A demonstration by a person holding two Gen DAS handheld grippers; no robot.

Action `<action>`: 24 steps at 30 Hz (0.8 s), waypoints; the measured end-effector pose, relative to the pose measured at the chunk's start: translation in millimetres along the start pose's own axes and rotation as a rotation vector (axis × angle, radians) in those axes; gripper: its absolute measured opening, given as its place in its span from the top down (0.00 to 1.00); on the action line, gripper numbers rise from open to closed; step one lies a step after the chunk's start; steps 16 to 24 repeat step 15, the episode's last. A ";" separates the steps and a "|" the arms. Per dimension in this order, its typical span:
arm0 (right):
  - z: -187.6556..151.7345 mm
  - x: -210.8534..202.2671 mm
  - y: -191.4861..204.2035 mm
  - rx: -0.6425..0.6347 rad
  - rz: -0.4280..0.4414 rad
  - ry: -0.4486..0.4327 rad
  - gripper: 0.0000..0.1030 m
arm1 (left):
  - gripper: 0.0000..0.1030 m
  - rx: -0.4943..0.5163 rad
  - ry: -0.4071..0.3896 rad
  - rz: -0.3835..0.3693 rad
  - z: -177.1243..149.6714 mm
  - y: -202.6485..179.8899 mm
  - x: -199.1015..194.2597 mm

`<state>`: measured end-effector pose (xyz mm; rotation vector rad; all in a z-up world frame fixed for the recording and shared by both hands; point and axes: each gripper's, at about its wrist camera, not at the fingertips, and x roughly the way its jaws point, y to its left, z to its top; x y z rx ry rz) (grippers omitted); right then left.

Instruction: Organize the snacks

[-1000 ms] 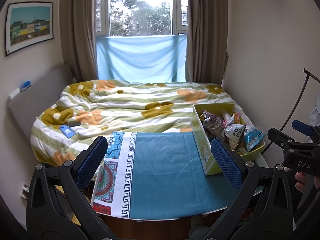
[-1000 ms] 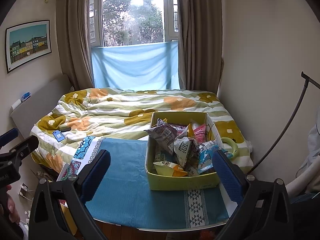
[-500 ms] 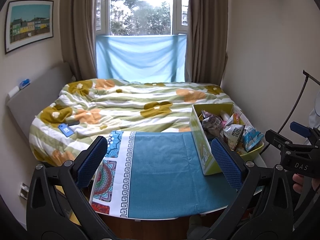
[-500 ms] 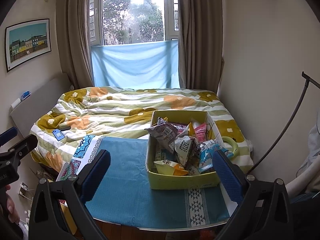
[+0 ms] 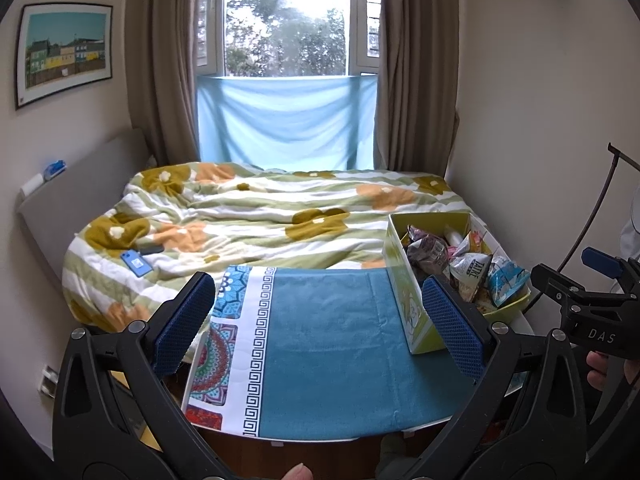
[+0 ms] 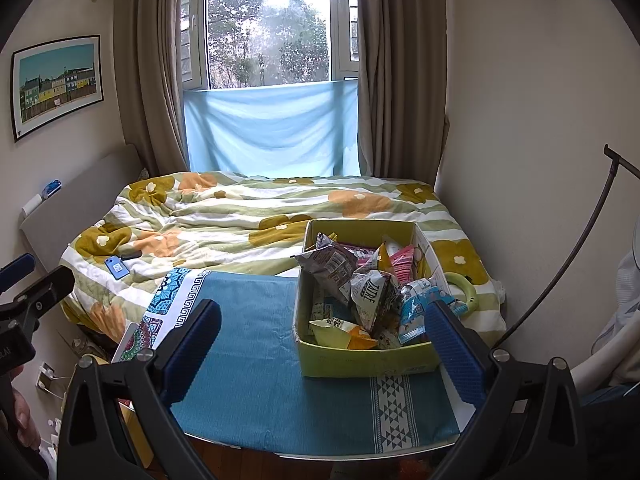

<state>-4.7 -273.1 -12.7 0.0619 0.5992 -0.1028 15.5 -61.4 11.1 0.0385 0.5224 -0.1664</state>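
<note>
A yellow-green cardboard box [image 6: 366, 360] full of snack packets [image 6: 370, 294] stands on the right part of a table with a teal cloth [image 6: 256, 344]. It also shows at the right in the left wrist view [image 5: 412, 312]. My right gripper [image 6: 320, 340] is open and empty, held above the table's near edge in front of the box. My left gripper [image 5: 316, 324] is open and empty, held above the near edge over the cloth [image 5: 332, 344], left of the box.
A bed with a flowered duvet [image 6: 248, 216] lies beyond the table, with a blue phone [image 6: 116, 267] on it. A window with curtains is behind. A wall is at the right, with a thin dark curved rod [image 6: 580, 248].
Both views have drifted only slightly. Both grippers stay open and empty, and the box has not moved.
</note>
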 end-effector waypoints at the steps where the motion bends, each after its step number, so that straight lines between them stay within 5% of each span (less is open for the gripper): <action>1: 0.5 -0.1 -0.2 0.000 0.000 0.000 0.02 | 0.00 0.003 -0.005 0.001 -0.2 -0.5 -1.2; 24: -2.9 -2.2 -1.7 0.005 0.006 0.000 0.02 | 0.00 0.006 -0.040 0.027 1.0 -0.1 -11.8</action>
